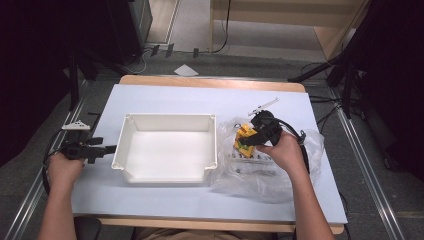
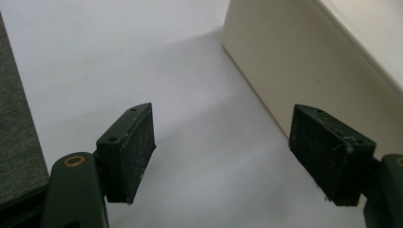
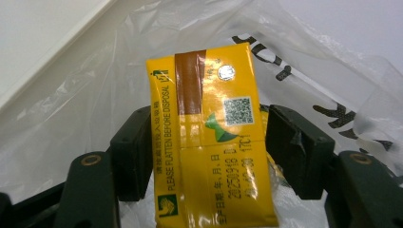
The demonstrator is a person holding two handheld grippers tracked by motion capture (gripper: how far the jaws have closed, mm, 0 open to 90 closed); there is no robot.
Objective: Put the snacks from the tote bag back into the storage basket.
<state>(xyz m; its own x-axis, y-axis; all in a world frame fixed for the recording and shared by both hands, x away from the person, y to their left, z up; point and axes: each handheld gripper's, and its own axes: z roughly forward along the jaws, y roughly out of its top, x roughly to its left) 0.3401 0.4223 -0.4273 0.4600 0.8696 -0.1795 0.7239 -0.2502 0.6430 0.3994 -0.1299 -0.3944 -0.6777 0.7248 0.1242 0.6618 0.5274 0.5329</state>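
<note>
A yellow drink carton [image 3: 209,142] with a brown stripe and a foil straw hole stands between the jaws of my right gripper [image 3: 209,126], and both pads touch its sides. In the high view this gripper [image 1: 248,140] holds the carton [image 1: 244,134] over a crumpled clear plastic bag [image 1: 260,172], just right of a white plastic tub [image 1: 170,116]. My left gripper [image 1: 111,148] lies low at the tub's left wall, jaws wide apart. In the left gripper view nothing is between its pads [image 2: 128,152], and the tub's cream wall [image 2: 285,61] is close on the right.
The pale table top [image 1: 200,97] has bare room behind the tub and along the front edge. The printed bag [image 3: 85,85] spreads under and around the carton. Tripod legs and cables stand on the floor beyond the table.
</note>
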